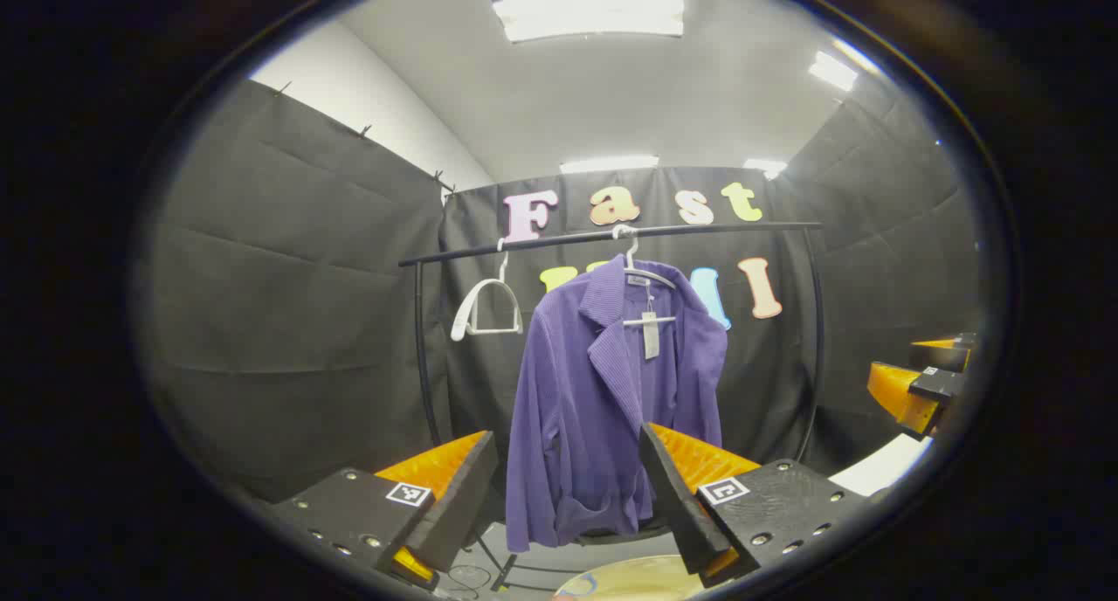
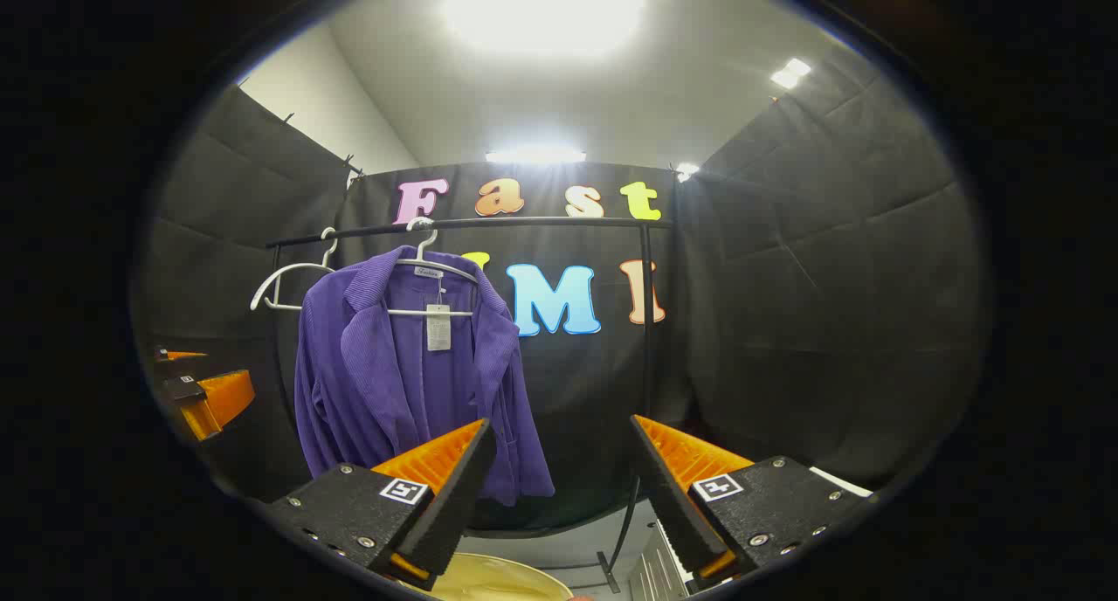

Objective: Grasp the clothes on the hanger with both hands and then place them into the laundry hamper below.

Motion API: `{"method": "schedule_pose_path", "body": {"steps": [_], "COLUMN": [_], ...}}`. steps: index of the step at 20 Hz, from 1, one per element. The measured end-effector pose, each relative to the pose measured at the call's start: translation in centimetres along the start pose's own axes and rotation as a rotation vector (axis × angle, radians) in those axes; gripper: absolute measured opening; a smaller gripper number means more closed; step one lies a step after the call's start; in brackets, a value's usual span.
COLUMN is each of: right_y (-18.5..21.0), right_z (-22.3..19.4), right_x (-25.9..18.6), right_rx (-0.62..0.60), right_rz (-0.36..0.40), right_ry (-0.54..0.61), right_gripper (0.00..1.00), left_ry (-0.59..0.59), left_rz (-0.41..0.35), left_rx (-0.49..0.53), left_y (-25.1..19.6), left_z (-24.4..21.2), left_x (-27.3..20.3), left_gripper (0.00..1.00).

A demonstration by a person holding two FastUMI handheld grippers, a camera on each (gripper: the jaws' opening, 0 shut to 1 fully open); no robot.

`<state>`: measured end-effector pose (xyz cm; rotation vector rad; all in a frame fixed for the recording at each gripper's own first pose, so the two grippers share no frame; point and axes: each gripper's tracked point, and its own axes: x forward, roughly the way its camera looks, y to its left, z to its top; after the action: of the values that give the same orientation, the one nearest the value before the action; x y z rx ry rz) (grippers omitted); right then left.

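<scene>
Our left gripper (image 1: 559, 487) sits closest to the lens in the left gripper view, its two fingers spread wide with nothing between them but air; the purple jacket (image 1: 603, 409) shows through the gap, well beyond the tips. In the right gripper view our right gripper (image 2: 559, 479) is spread just as wide and holds nothing either, and it points past the jacket's right edge rather than straight at it.

We judge the task to be at its very start. The jacket hangs from a white hanger (image 1: 646, 278) hooked over the black rail (image 1: 611, 234), both shoulders seated and the front falling straight. A paper tag (image 1: 651, 335) dangles at the collar. A second, bare hanger (image 1: 485, 308) hangs on the same rail to the jacket's left. Neither gripper touches the cloth.

Below, a pale rounded rim (image 1: 629, 579) peeks in at the bottom of the left gripper view, between and under the fingers. We take it for the laundry hamper, though too little of it is visible to be sure.

Everything remains to be done: we must bring both grippers up to the jacket, close on the fabric on two sides, slip it off the hanger and lower it into the hamper.
</scene>
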<state>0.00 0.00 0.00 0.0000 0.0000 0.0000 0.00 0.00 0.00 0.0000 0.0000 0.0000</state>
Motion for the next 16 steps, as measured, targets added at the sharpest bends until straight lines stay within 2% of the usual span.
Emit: {"method": "schedule_pose_path", "body": {"steps": [1, 5, 16], "right_y": [0.0, 0.0, -0.8], "right_z": [0.1, 0.0, 0.5], "right_x": [0.0, 0.2, 2.0], "right_rx": [0.000, -0.002, 0.012], "right_rz": [0.001, 0.000, 0.016], "right_ry": [0.000, 0.001, -0.001], "right_gripper": [0.94, 0.94, 0.94], "left_ry": [-0.001, -0.003, 0.004], "left_rz": [-0.001, -0.006, -0.002], "left_rx": [0.000, 0.000, -0.015], "left_y": [0.0, 0.0, 0.0], "left_z": [-0.1, -0.2, -0.2], "left_x": [0.1, 0.2, 0.7], "left_gripper": [0.95, 1.00, 1.00]}}
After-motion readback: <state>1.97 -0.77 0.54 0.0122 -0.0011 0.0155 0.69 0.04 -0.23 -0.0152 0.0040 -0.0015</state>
